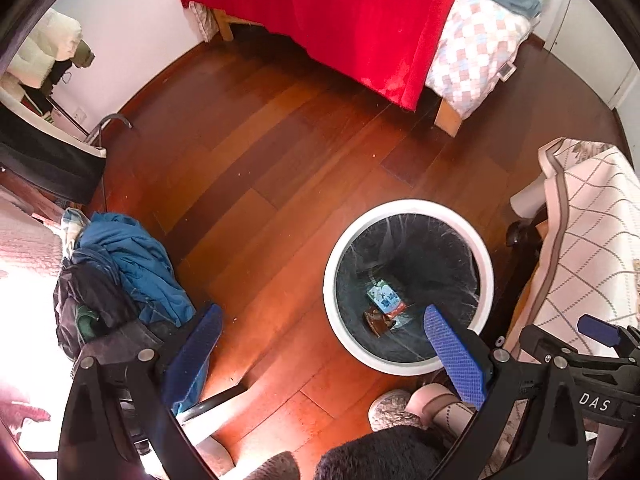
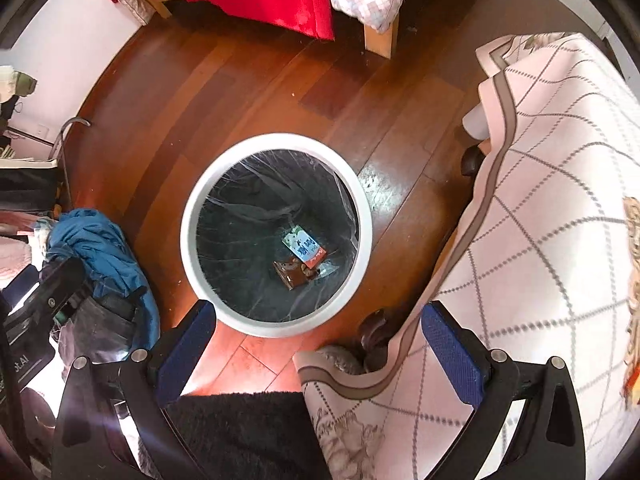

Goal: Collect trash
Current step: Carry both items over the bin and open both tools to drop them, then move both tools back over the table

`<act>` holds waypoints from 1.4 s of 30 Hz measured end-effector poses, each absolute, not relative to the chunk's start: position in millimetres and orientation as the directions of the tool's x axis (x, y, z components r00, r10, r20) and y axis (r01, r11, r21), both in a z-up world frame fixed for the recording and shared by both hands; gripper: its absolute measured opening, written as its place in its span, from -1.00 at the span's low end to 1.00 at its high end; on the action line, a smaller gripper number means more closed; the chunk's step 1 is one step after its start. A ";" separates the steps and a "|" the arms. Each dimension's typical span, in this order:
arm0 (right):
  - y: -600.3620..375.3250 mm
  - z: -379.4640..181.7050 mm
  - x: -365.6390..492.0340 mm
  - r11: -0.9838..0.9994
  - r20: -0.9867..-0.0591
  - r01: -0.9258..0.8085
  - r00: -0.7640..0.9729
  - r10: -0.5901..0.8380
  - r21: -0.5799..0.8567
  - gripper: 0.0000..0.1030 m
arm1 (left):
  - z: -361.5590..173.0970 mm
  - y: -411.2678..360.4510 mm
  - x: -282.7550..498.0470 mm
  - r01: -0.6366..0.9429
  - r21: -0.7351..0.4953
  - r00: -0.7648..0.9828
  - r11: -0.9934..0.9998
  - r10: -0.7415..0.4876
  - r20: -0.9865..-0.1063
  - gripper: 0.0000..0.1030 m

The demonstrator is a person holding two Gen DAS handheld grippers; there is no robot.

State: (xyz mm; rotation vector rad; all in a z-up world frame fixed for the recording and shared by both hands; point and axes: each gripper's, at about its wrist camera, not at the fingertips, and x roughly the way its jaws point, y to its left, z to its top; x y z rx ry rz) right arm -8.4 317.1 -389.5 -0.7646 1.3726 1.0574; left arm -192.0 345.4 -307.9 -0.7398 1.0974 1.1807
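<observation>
A round white trash bin [image 2: 188, 236] lined with a clear bag stands on the wooden floor. At its bottom lie a blue-and-white carton [image 2: 303, 245] and a brown wrapper [image 2: 294, 274]. My right gripper [image 2: 318, 346] hangs above the bin's near rim, pointing straight down, open, with nothing between its blue pads. In the left wrist view the same bin [image 1: 490, 268] sits to the right, with the carton [image 1: 383, 297] inside. My left gripper [image 1: 322, 354] is open and empty over the floor beside the bin; its right finger [image 1: 454, 354] overlaps the rim.
A bed with a red sheet [image 1: 352, 32] and checked quilt stands at the far side. A chair draped in a cream lattice blanket [image 2: 552, 208] is on the right. A heap of blue clothes [image 1: 132, 264] lies left. The person's slippered foot [image 1: 394, 408] is near the bin.
</observation>
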 end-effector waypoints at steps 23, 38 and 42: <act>148.2 -189.7 66.4 0.440 -0.840 -0.826 -0.072 0.538 0.352 1.00 | -154.1 228.0 -115.7 -0.928 0.057 0.179 0.368 0.576 -0.797 1.00; -9.5 -270.0 271.4 0.727 -0.979 -0.686 0.171 0.112 -0.037 1.00 | -299.8 130.5 119.7 -0.752 0.096 0.168 0.652 0.330 -0.929 1.00; -58.7 -286.7 304.9 0.820 -0.982 -0.572 0.138 0.132 0.030 1.00 | -313.3 115.3 149.8 -0.711 0.115 0.154 0.694 0.313 -0.937 1.00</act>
